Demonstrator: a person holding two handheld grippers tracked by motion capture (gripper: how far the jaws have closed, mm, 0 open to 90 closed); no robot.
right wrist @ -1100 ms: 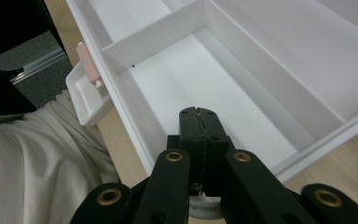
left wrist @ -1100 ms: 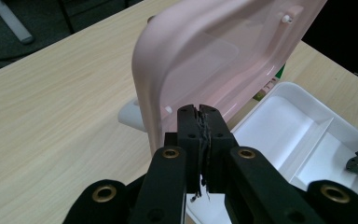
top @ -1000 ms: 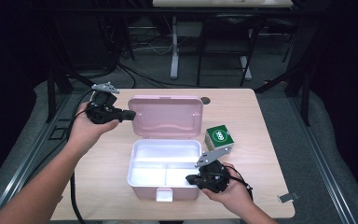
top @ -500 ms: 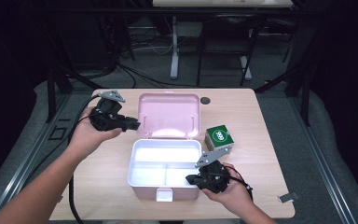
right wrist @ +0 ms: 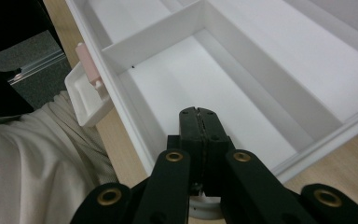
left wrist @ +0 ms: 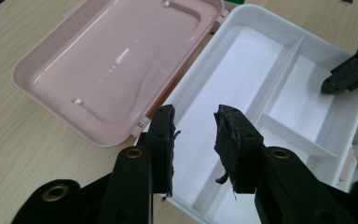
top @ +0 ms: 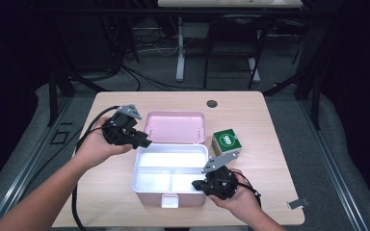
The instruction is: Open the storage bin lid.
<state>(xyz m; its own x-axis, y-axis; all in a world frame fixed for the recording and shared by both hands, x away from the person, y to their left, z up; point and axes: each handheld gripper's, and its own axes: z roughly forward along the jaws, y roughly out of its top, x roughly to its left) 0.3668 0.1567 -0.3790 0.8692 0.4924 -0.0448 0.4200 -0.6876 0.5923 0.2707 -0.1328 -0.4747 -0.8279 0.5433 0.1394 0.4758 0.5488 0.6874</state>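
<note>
Pink lid (top: pixel 175 128) is already flipped flat behind the white box (top: pixel 171 169), which sits centre of the high view, so the opening part looks done. Nothing's inside yet: three compartments, all bare. One green cube (top: pixel 226 143) waits just right of the box, probably what goes in next. Left gripper (top: pixel 142 142) hovers at the box's upper left corner, jaws just been opening, about halfway, nothing between them. Right gripper (top: pixel 196 184) is pinched tight, tips over the box's lower right rim, holding nothing I can see.
</note>
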